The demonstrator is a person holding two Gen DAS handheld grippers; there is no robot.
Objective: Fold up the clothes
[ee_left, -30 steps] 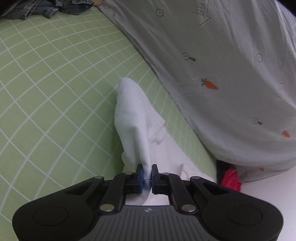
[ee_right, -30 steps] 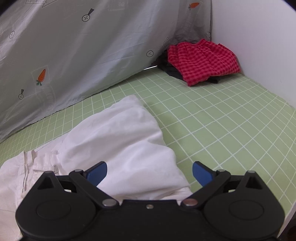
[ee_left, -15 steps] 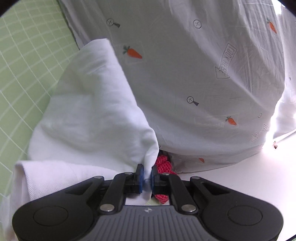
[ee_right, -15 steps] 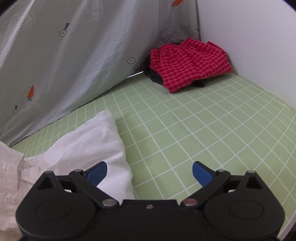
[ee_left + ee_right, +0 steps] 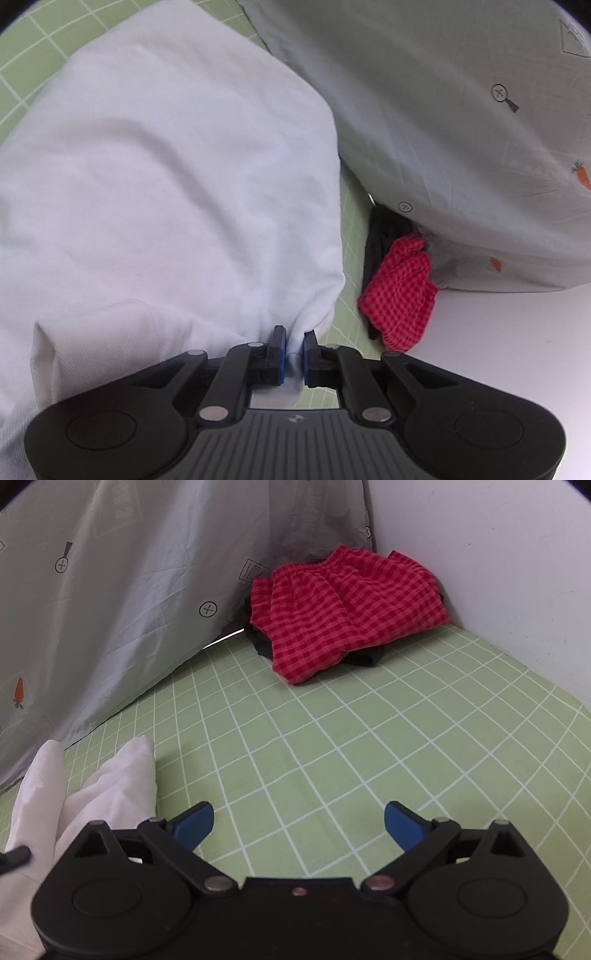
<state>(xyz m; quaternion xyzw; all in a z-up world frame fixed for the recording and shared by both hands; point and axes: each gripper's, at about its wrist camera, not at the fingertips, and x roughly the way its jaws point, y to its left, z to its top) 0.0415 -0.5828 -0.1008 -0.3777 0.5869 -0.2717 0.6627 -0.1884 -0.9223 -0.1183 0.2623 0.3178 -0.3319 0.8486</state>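
Left gripper (image 5: 294,345) pinching soft white garment (image 5: 177,177); right gripper (image 5: 299,821) agape above green checked sheet (image 5: 332,738).

Matt white cloth garment (image 5: 166,184); checked cotton sheet (image 5: 332,757)

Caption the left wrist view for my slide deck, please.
Left hand-held gripper pinching a white garment over the green checked sheet, red checked cloth beyond.

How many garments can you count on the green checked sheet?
3: a white garment pinched in the left gripper; a red checked garment in the corner; a black garment beneath it. Others may be hidden.
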